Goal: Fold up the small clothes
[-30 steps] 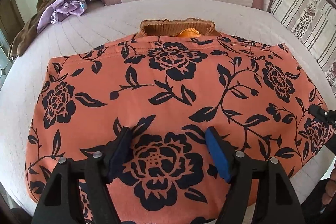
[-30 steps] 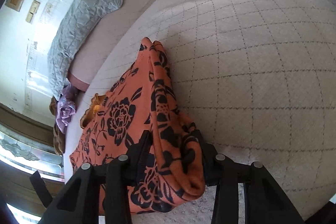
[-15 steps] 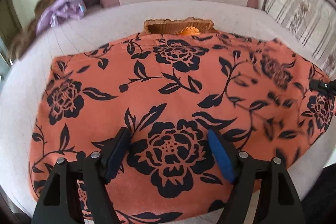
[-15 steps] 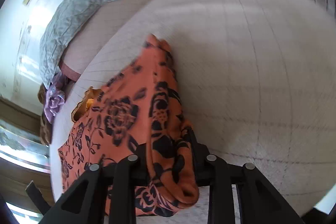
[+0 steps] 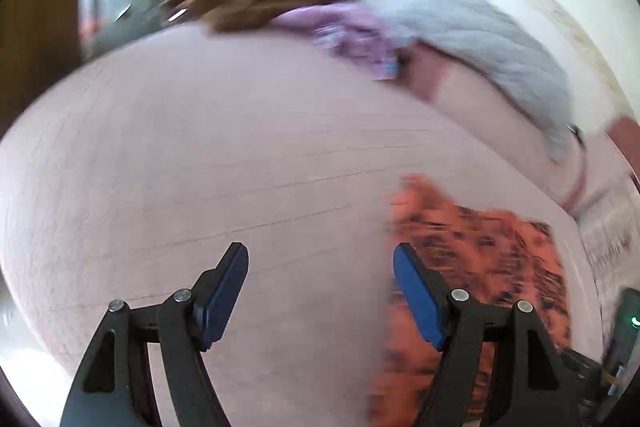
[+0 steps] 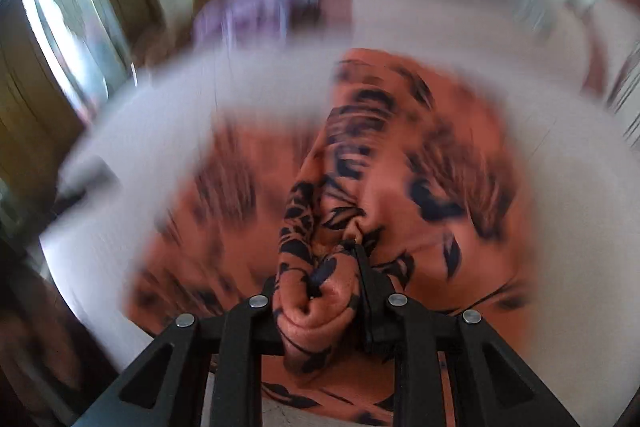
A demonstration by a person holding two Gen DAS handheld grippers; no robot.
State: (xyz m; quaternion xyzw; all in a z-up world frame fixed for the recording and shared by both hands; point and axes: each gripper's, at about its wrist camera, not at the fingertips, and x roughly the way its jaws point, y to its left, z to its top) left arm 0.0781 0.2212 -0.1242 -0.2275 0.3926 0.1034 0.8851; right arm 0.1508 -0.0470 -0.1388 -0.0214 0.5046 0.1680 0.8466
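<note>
One fold at least looks to be under way, though neither view shows a finished bundle.

Left wrist view: the left hand-held gripper [image 5: 320, 291] stands spread, its blue pads [image 5: 222, 297] well apart with nothing between them, only the pale quilted bed [image 5: 200, 167] beneath. The orange flowered garment [image 5: 480, 267] lies on the bed at the lower right of the frame, just beside and partly behind the right-hand finger, heavily smeared by motion (its outline cannot be read). At the top of the frame sit a brown cloth [image 5: 256, 1], a purple cloth [image 5: 344, 31] and a grey quilted cover [image 5: 500, 59], all well apart from the garment and untouched; whether they are waiting to be folded I cannot tell.

Right wrist view: the right hand-held gripper [image 6: 320, 291] pinches a thick bunch of the same garment [image 6: 440, 167], which bulges out between its black fingers [image 6: 370, 291]. From that bunch a raised ridge of cloth runs up the middle of the frame, with the rest spread over the bed [image 6: 160, 115] to either side, all blurred.

My reading is that the garment is gripped at one edge and being carried over itself, so this fold is not yet laid down. Setting the held edge down, smoothing it and any further folds seem to remain.
</note>
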